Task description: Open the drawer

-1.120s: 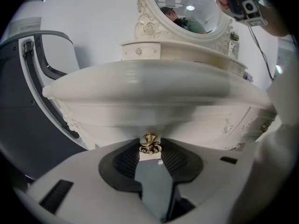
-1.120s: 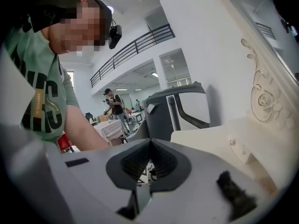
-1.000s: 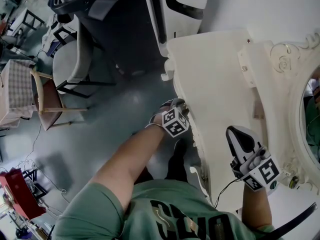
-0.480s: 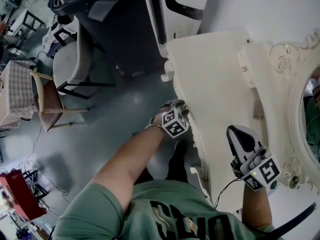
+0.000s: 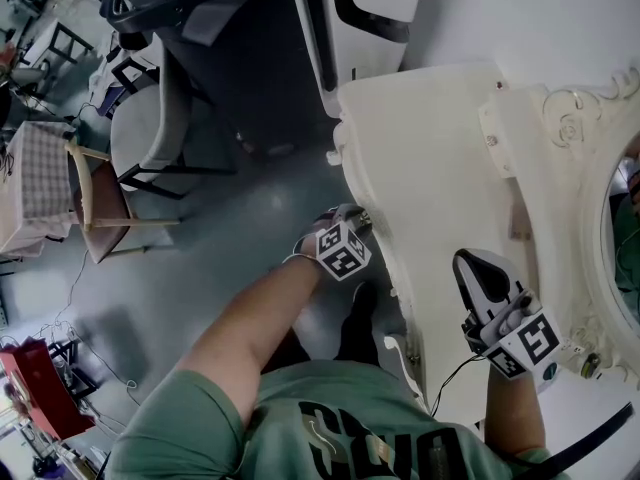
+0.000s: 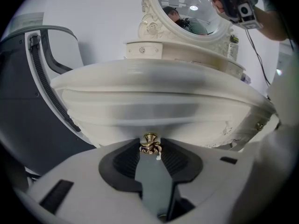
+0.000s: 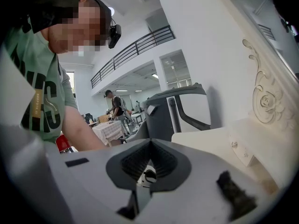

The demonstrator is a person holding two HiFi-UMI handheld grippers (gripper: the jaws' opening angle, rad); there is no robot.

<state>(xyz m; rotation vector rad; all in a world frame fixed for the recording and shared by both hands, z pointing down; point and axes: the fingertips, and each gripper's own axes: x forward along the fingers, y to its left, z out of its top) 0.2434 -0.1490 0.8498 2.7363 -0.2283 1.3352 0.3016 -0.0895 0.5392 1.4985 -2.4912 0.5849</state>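
Drawer: the drawer (image 6: 154, 111) sits under the front edge of the cream dressing-table surface (image 5: 430, 168). Its curved white front faces the grey floor (image 5: 220, 238). How far it stands out from the carcass cannot be told.
Knob: a small brass knob (image 6: 150, 143) sits at the middle of the drawer front, low on it.
Left gripper: the left gripper (image 5: 352, 218) is at the front edge of the surface, angled downward, with the person's forearm reaching out from below.
Left fingers: they stand fairly wide, with a dark ribbed pad pressing on each side of the brass knob. The knob is gripped right at the tips.
Right gripper: the right gripper (image 5: 472, 268) is over the end of the surface nearest the person, close to the carved mirror frame. Whether it rests on the top cannot be told.
Right fingers: they are drawn together, leaving only a thin slit, and hold nothing.
Mirror: an oval mirror (image 6: 191, 8) in an ornate cream frame stands along the back edge of the surface.
Surroundings: a large dark grey and white unit (image 5: 250, 28) stands beyond the far end of the surface. A wooden chair (image 5: 95, 203) is well apart on the floor.
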